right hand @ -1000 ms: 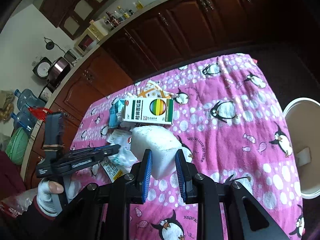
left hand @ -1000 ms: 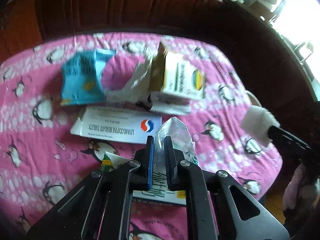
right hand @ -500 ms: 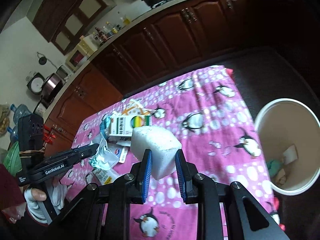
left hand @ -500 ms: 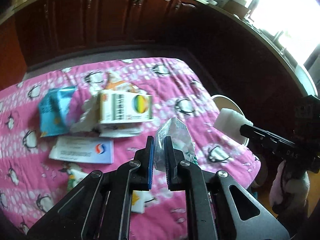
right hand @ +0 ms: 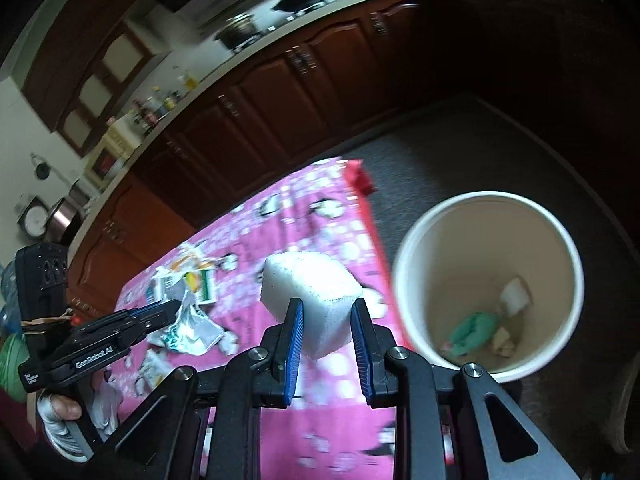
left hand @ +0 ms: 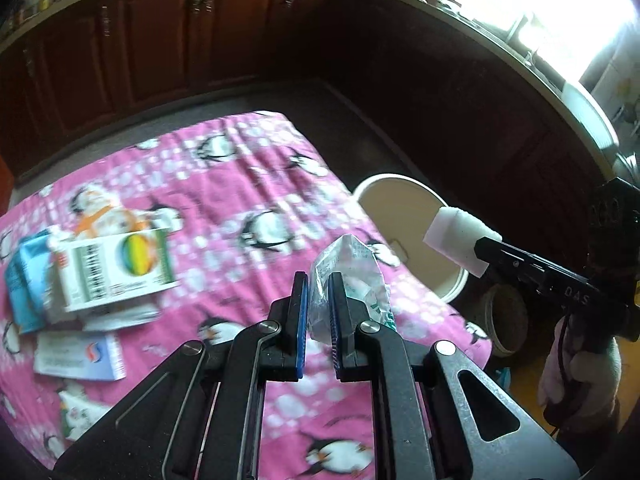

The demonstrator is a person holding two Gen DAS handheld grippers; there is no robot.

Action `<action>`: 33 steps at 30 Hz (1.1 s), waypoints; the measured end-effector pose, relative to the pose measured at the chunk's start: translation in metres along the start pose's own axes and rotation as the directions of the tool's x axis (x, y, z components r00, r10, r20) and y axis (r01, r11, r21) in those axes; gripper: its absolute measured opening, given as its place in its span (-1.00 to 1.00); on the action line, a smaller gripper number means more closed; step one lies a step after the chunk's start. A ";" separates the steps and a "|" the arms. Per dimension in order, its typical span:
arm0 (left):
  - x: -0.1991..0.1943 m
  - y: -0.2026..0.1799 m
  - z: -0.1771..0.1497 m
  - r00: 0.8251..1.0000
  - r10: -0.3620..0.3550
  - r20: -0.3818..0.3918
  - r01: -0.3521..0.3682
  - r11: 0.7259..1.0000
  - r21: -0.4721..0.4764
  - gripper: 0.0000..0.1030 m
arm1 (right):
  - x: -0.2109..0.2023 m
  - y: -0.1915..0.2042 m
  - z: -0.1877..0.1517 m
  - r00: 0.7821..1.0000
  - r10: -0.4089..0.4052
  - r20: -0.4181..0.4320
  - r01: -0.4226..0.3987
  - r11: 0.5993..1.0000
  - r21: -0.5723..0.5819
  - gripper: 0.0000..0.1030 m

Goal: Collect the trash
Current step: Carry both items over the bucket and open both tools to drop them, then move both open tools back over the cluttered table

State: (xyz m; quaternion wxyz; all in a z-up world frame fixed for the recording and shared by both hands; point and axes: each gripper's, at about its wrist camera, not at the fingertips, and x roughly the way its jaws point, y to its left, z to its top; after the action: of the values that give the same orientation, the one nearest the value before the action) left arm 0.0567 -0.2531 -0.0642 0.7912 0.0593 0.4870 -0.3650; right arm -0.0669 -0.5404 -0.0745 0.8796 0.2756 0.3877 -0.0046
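My left gripper [left hand: 318,280] is shut on a crumpled clear plastic wrapper [left hand: 352,276] with green print and holds it above the right part of the pink penguin tablecloth [left hand: 224,208]. My right gripper [right hand: 326,312] is shut on a white foam block [right hand: 316,296] and holds it beside the cream bin [right hand: 486,208] on the floor. The block [left hand: 456,238] also shows in the left wrist view, over the bin's rim [left hand: 384,180]. The wrapper [right hand: 188,328] shows in the right wrist view.
A box with a rainbow circle [left hand: 116,272], a blue packet [left hand: 20,284], a white medicine box [left hand: 76,356] and other scraps lie on the cloth's left side. The bin holds a green scrap [right hand: 474,330] and white bits. Dark wooden cabinets [left hand: 192,36] stand behind.
Both grippers have swung right toward the bin with their loads. The foam block has gone from over the table to beside the bin's rim. The bin now fills more of both views.
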 end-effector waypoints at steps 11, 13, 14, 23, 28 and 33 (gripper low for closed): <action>0.070 -0.060 0.022 0.995 -0.083 -0.061 0.086 0.996 0.036 -0.86 | -0.008 -0.072 0.003 0.983 -0.183 -0.007 0.183 0.977 0.108 -0.56; 0.083 -0.066 0.025 0.993 -0.098 -0.069 0.100 0.995 0.022 -0.86 | -0.005 -0.079 0.003 0.980 -0.196 -0.016 0.197 0.973 0.123 -0.56; 0.088 -0.068 0.027 0.992 -0.103 -0.071 0.105 0.994 0.016 -0.86 | -0.003 -0.083 0.003 0.979 -0.201 -0.021 0.202 0.971 0.131 -0.56; 0.119 -0.067 0.029 0.981 -0.168 -0.094 0.163 0.985 -0.056 0.00 | 0.012 -0.095 0.006 0.961 -0.277 -0.025 0.277 0.949 0.150 -0.23; 0.111 -0.063 0.025 0.983 -0.160 -0.086 0.157 0.987 -0.043 0.02 | 0.014 -0.093 0.004 0.961 -0.273 -0.037 0.275 0.950 0.146 -0.22; 0.097 -0.057 0.017 0.988 -0.136 -0.071 0.135 0.990 -0.030 0.02 | 0.012 -0.088 0.002 0.964 -0.263 -0.035 0.265 0.954 0.141 -0.22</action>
State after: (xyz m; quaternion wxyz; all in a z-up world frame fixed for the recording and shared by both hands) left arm 0.0582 -0.3526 -0.1197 0.7469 0.0296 0.5231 -0.4095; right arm -0.0766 -0.6133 -0.1238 0.8456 0.2844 0.4268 -0.1480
